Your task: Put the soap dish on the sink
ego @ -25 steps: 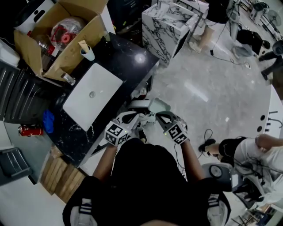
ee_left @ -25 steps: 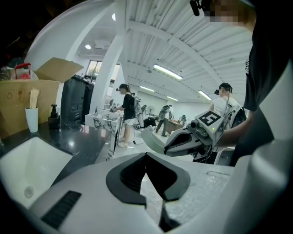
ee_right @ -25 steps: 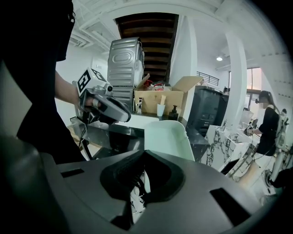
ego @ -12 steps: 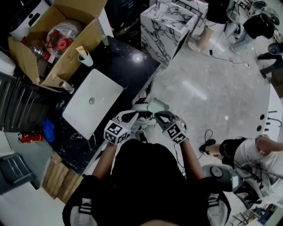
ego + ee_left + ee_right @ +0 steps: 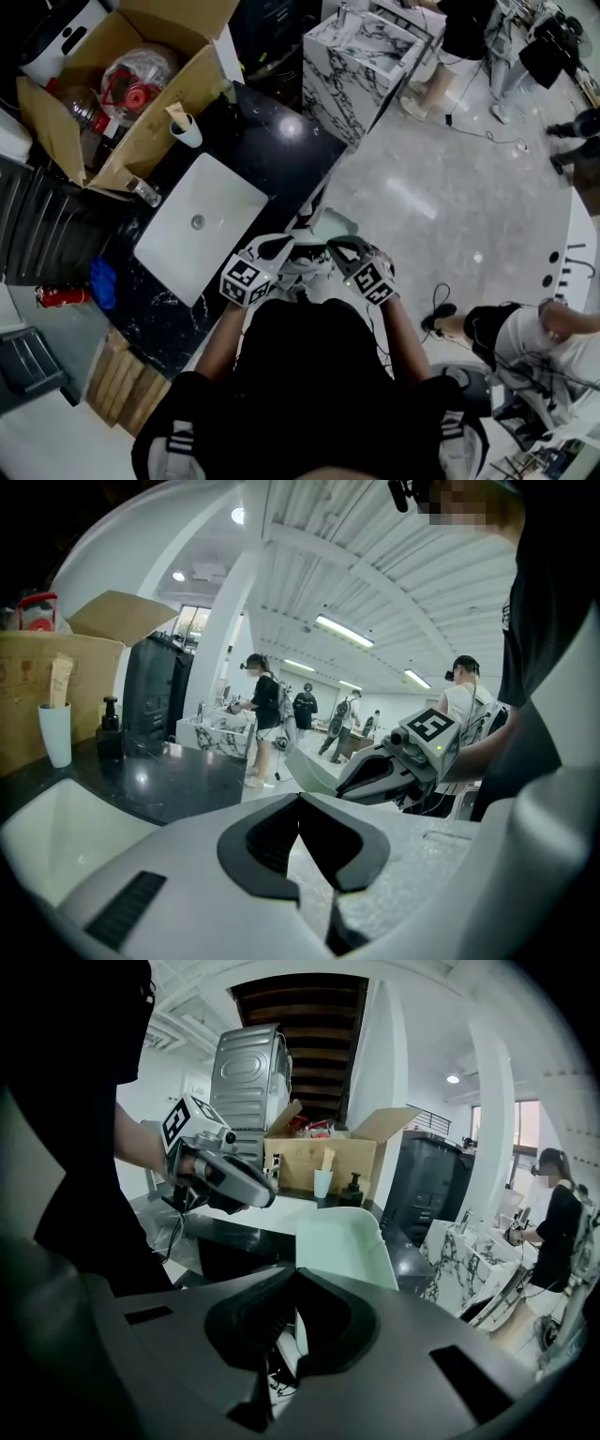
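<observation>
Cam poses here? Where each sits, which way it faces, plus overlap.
Head view: on the person's head, facing steeply down at the sink; shows torso, forearms, left gripper, right gripper.
Left gripper view: on the left gripper, facing along its shut jaws over the counter; shows the right forearm.
Right gripper view: on the right gripper, facing the cardboard box past the gripped soap dish; shows the left forearm.
Shared: both gripper views catch the white cup.
</observation>
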The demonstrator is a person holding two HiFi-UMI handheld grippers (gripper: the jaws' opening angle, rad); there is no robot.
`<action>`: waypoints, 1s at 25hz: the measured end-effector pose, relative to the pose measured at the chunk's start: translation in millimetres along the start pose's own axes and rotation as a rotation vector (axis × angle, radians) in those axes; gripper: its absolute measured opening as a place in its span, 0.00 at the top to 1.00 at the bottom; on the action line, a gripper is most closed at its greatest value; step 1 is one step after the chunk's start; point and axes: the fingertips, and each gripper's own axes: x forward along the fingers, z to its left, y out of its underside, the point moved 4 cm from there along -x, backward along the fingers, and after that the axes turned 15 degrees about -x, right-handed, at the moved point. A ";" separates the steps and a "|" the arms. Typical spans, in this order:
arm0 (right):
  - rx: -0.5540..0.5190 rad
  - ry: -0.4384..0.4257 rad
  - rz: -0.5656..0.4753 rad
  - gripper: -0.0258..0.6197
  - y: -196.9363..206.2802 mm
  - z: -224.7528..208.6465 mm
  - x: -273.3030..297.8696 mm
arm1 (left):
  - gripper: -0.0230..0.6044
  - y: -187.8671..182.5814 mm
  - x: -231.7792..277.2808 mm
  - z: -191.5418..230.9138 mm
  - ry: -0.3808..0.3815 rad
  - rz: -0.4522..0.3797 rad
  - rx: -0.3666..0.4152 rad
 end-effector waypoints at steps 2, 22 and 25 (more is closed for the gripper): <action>-0.006 -0.006 -0.005 0.96 -2.1 0.2 4.5 | 0.96 0.2 -3.4 3.5 -0.003 -0.002 -0.004; -0.037 -0.049 0.010 0.96 -11.7 6.7 19.9 | 0.96 5.2 -29.5 20.5 -0.040 -0.032 -0.021; -0.049 -0.070 0.009 0.96 -9.9 4.7 26.3 | 0.96 3.5 -32.6 27.6 -0.068 -0.051 -0.032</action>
